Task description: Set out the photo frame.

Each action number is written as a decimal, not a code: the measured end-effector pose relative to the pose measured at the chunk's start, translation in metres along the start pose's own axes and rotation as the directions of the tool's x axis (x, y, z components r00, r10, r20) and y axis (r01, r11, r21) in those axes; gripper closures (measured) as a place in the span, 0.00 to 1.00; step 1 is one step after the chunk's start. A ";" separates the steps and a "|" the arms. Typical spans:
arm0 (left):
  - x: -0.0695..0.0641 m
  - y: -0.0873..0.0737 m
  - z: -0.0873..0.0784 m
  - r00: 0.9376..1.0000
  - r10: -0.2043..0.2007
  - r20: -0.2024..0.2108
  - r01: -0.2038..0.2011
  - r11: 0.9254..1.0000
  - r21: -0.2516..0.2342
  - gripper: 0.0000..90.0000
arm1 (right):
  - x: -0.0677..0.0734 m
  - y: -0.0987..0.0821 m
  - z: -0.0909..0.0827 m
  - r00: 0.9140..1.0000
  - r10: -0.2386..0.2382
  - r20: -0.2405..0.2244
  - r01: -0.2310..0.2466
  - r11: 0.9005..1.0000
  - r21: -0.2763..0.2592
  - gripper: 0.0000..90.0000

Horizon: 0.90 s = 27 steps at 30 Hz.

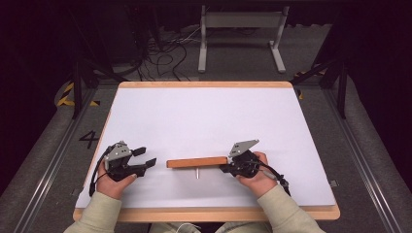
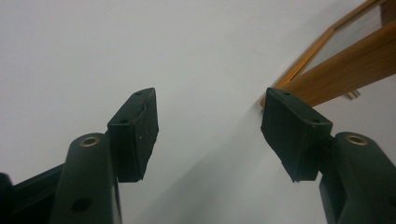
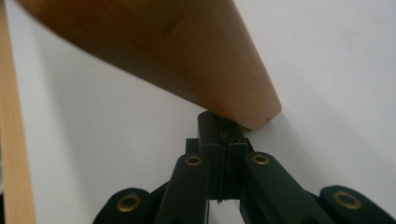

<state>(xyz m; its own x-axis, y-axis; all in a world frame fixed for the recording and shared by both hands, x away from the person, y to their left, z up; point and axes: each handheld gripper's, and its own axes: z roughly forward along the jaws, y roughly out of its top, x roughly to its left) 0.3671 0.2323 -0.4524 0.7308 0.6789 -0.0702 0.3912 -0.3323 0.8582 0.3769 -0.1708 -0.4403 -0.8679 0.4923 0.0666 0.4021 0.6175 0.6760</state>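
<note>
A long wooden bar (image 1: 197, 162) lies across the near middle of the white table top (image 1: 204, 116), with a short metal pin (image 1: 197, 173) sticking out of its near side. My right gripper (image 1: 224, 168) is at the bar's right end. In the right gripper view its jaws (image 3: 223, 128) are shut flat against each other, and their tips touch the underside of the rounded bar end (image 3: 163, 51). My left gripper (image 1: 147, 156) rests open a short way left of the bar. In its own view the gripper (image 2: 208, 126) has nothing between its pads, and the bar (image 2: 345, 70) lies ahead to the right.
The table has a light wooden rim (image 1: 204, 213) that runs along the near edge by the person's sleeves. Beyond the far edge, a grey metal stand (image 1: 240, 39) and loose cables (image 1: 165, 58) sit on the dark floor.
</note>
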 end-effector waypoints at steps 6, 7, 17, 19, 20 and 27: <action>0.000 -0.002 -0.002 1.000 -0.003 -0.007 0.003 1.000 0.001 0.41 | -0.015 0.007 0.006 0.999 0.043 0.013 -0.043 0.999 -0.009 1.00; -0.001 -0.003 -0.003 1.000 -0.010 -0.008 0.010 1.000 0.003 0.41 | -0.018 0.008 0.007 0.999 0.049 0.018 -0.049 0.999 -0.010 1.00; -0.002 -0.004 -0.005 1.000 0.000 -0.011 0.000 1.000 0.004 0.41 | -0.035 0.026 0.011 0.994 0.095 0.045 -0.094 0.995 -0.027 1.00; -0.002 -0.005 -0.005 1.000 -0.003 -0.012 0.003 1.000 0.004 0.41 | -0.039 0.031 0.012 0.994 0.096 0.053 -0.095 0.995 -0.031 1.00; -0.002 -0.005 -0.005 1.000 -0.002 -0.013 0.002 1.000 0.005 0.41 | -0.040 0.033 0.012 0.994 0.100 0.053 -0.098 0.995 -0.032 1.00; -0.003 -0.008 -0.008 1.000 -0.003 -0.020 0.003 1.000 0.014 0.41 | -0.052 0.049 0.021 0.991 0.112 0.068 -0.110 0.994 -0.022 1.00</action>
<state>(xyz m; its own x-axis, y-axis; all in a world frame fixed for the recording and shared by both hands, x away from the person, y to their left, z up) 0.3569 0.2378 -0.4553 0.7184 0.6928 -0.0628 0.4014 -0.3391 0.8508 0.4479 -0.1527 -0.4261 -0.7958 0.5986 0.0918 0.4889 0.5457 0.6806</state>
